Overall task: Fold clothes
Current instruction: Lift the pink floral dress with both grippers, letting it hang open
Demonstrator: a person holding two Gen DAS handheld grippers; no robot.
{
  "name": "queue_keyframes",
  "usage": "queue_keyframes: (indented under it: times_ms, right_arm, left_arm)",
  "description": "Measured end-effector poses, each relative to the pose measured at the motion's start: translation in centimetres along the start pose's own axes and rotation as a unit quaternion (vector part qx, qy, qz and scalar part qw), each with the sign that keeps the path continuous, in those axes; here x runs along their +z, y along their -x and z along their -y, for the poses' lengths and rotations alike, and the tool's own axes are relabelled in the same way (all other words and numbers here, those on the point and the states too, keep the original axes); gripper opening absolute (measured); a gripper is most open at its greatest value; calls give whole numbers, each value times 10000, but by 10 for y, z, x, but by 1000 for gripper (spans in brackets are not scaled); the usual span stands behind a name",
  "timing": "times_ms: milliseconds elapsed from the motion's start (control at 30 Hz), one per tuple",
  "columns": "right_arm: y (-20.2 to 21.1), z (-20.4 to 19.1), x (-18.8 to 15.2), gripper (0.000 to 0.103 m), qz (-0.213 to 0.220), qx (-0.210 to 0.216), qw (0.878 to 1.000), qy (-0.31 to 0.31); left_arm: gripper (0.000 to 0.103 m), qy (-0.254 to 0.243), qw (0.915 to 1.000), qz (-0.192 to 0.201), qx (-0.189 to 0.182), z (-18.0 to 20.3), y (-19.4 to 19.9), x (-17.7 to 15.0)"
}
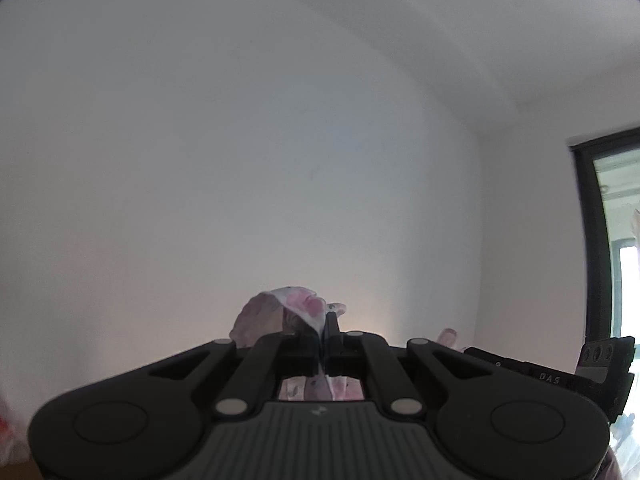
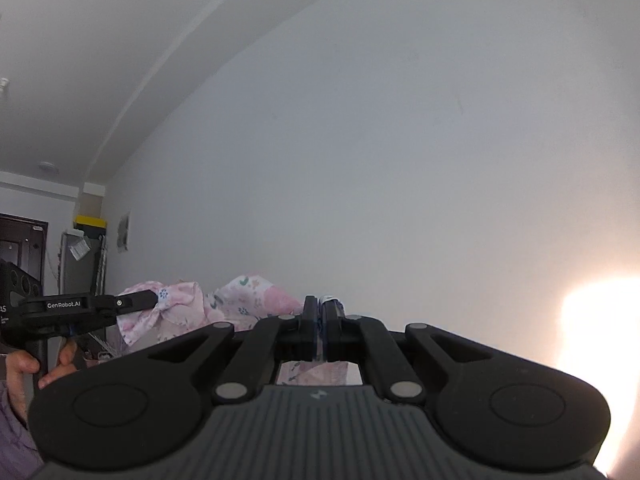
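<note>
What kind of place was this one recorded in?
Probably a room in a home. Plain white walls meet a white ceiling, a dark door stands at the far end, a dark-framed window opens to daylight, and both grippers hold up a pink floral garment.

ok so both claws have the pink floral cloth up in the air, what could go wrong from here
1. The left claw pinches only a thin edge of the pink floral cloth; it might slip out.
2. The right claw also grips just a sliver, so a tug between the two could pull one side free.
3. Both cameras point at the wall, with no surface in view, so laying the cloth down flat may be hard to judge.
</note>
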State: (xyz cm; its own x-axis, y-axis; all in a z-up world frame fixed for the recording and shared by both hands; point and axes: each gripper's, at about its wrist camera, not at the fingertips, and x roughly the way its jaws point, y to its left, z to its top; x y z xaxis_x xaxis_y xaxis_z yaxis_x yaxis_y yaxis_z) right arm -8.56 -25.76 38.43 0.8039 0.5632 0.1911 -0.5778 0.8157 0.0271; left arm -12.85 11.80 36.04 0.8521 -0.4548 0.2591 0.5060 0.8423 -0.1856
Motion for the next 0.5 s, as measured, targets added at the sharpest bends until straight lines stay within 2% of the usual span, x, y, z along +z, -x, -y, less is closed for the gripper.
queue_keyframes:
  times_ms: [167, 300, 400, 500]
  right_arm:
    - [31, -28, 25, 1, 380, 117, 9984, 393]
    - [43, -39, 41, 2, 609, 145, 9964, 580]
    - [44, -42, 43, 2, 624, 167, 9957, 658]
    - [38, -33, 40, 2, 517, 215, 9961, 675]
  left_arm:
    - [1, -353, 9982, 464, -130, 26, 34, 20]
    - [2, -578, 9945, 866, -63, 42, 50, 34]
    - [2, -690, 9939, 852, 121, 44, 33, 43]
    - [2, -694, 9950, 641, 312, 36, -9, 43]
